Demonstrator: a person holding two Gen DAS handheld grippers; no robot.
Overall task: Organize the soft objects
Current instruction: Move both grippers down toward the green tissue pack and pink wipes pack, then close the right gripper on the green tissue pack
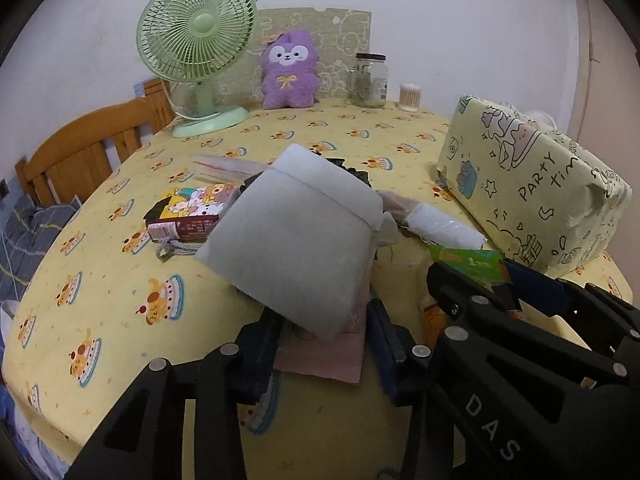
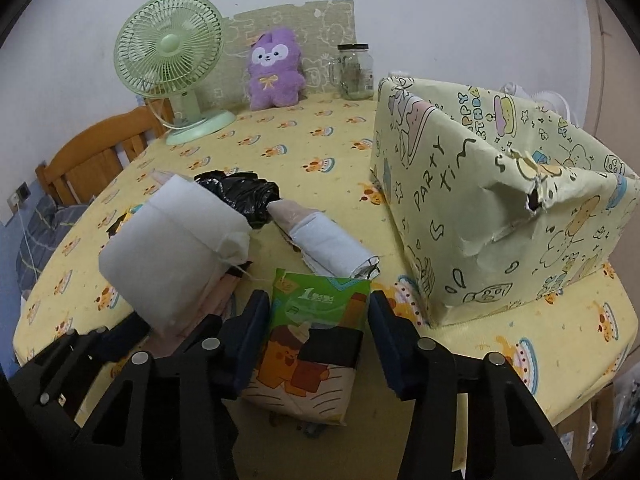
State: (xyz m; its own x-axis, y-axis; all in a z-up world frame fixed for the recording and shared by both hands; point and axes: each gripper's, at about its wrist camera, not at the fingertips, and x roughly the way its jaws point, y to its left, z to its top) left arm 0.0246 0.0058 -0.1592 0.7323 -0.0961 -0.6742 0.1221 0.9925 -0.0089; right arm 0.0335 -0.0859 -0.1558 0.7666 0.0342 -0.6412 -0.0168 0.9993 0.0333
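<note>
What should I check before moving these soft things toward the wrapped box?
1. Left gripper holds the white bundle: ok, it sits between the jaws.
2. Right gripper grips the tissue pack: cannot tell, the jaws flank it but contact is unclear.
3. Wrapped box top open: ok.
4. Room inside the box: cannot tell.
5. Box corner intact: not ok, torn.
6. Path to the box free: not ok, the rolled cloth lies near it.

Fan (image 2: pixel 168 56) left of plush (image 2: pixel 274 68) (rear)
</note>
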